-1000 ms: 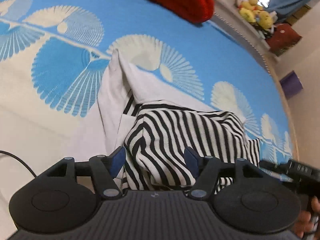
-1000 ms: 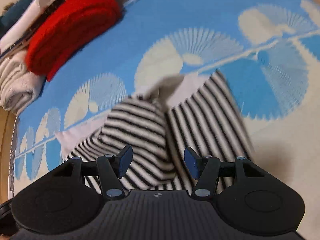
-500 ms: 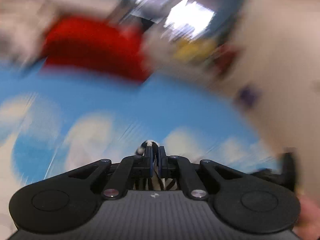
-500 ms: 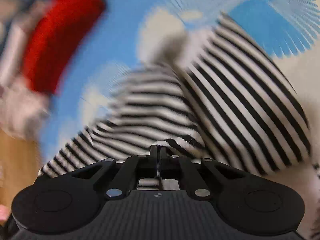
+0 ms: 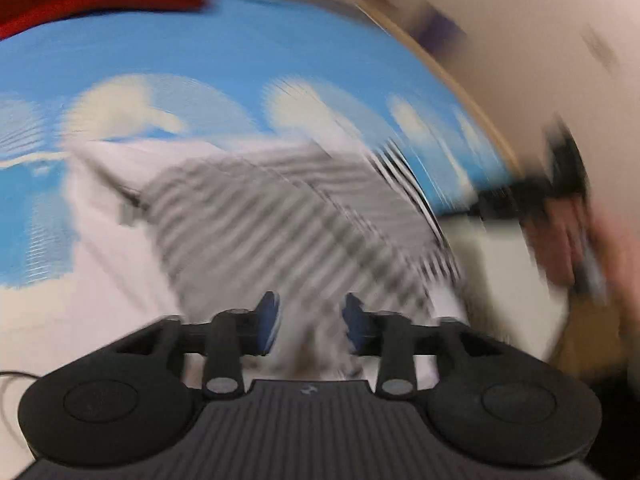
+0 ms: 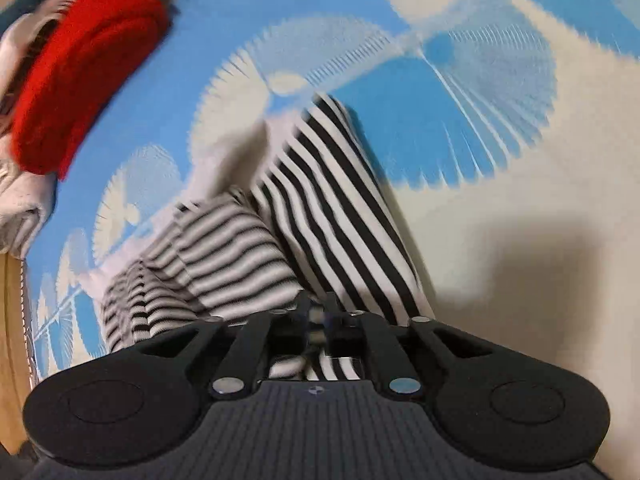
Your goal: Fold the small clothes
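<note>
Nearest, the left gripper (image 5: 308, 326) has its jaws opening, blurred striped cloth between them, not pinched. The right gripper (image 6: 319, 322) opens narrowly around a fold of the striped garment (image 6: 320, 200), which lies on the blue-and-white blanket (image 6: 500, 220). Beyond sits a red folded garment (image 6: 80, 76).

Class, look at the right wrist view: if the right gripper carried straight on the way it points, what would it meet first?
Most likely the black-and-white striped garment. The right gripper has that cloth between its opening jaws, and the stripes fill the line just ahead. Beyond lies the blue patterned cover; depth is hard to judge.
</note>
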{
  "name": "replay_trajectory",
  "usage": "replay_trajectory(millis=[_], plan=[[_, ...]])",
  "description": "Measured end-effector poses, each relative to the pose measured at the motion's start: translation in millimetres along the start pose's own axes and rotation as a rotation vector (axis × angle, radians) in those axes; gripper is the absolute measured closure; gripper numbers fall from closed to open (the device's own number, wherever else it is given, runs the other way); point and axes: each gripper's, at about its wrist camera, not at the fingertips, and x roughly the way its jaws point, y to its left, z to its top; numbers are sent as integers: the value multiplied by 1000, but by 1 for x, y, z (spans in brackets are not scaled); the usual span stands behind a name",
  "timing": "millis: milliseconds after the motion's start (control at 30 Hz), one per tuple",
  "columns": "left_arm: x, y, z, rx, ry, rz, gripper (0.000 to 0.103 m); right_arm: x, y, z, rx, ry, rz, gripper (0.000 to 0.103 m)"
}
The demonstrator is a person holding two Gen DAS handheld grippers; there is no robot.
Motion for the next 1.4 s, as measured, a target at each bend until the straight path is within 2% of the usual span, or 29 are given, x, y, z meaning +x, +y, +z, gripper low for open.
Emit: replay_trajectory(millis=[33, 100, 267, 367, 400, 433, 467, 500, 533, 600, 633, 667, 700, 800, 867, 900, 933, 967, 1000, 1033, 1100, 1133, 1200, 1267, 1333, 1400], plan=[[-1, 9, 5, -69, -20, 23, 49, 0, 2, 1, -10, -10, 8, 70], [9, 24, 6, -200, 0, 72, 48, 6, 10, 2, -44, -11, 2, 63], [47, 48, -6, -400, 150, 255, 48, 24, 19, 2, -150, 7, -92, 63], [54, 48, -10, -481, 162, 307, 55, 34, 28, 0, -207, 0, -135, 63], [53, 42, -7, -478, 142, 304, 72, 38, 32, -1, -229, -4, -149, 63], [49, 36, -2, -460, 111, 302, 94, 41, 35, -3, -249, -6, -161, 68], [44, 29, 2, -428, 81, 322, 102, 43, 40, -5, -270, -8, -167, 75], [38, 20, 8, -366, 42, 382, 101, 44, 43, -7, -279, -6, -154, 94], [31, 13, 12, -305, -3, 460, 102, 41, 45, -8, -258, -9, -122, 100], [14, 1, 19, -180, -115, 631, 102, 28, 40, -6, -130, -26, -2, 101], [8, 1, 21, -149, -143, 679, 102, 22, 37, -6, -78, -36, 47, 102], [6, 6, 21, -156, -137, 686, 102, 17, 35, -5, -51, -52, 66, 102], [7, 15, 19, -190, -100, 656, 102, 16, 32, -6, -43, -59, 40, 102], [25, 47, 6, -329, 68, 539, 98, 33, 7, -7, 43, -11, -103, 102], [28, 60, -2, -371, 104, 527, 96, 43, -5, -7, 104, 24, -139, 101], [25, 60, -1, -364, 94, 539, 89, 43, -4, -6, 97, 22, -151, 100], [19, 58, 0, -355, 72, 550, 84, 41, 2, -6, 72, 13, -172, 94], [11, 55, 2, -347, 32, 551, 82, 37, 8, -5, 53, -8, -195, 91], [4, 48, 4, -336, -12, 544, 76, 31, 14, -6, 36, -48, -227, 80], [-1, 43, 6, -321, -58, 532, 72, 23, 23, -8, 14, -107, -269, 75], [-8, 32, 8, -296, -112, 516, 72, 7, 44, -12, -86, -247, -334, 74], [-8, 28, 9, -290, -123, 508, 72, 2, 53, -15, -131, -301, -340, 73], [-4, 26, 12, -294, -124, 487, 72, -4, 66, -18, -182, -369, -300, 72], [-1, 26, 13, -314, -123, 465, 72, -2, 77, -21, -223, -372, -233, 70], [-1, 26, 16, -328, -122, 459, 72, 7, 85, -24, -255, -310, -122, 60], [1, 30, 17, -334, -113, 467, 72, 23, 93, -29, -259, -202, 3, 55]])
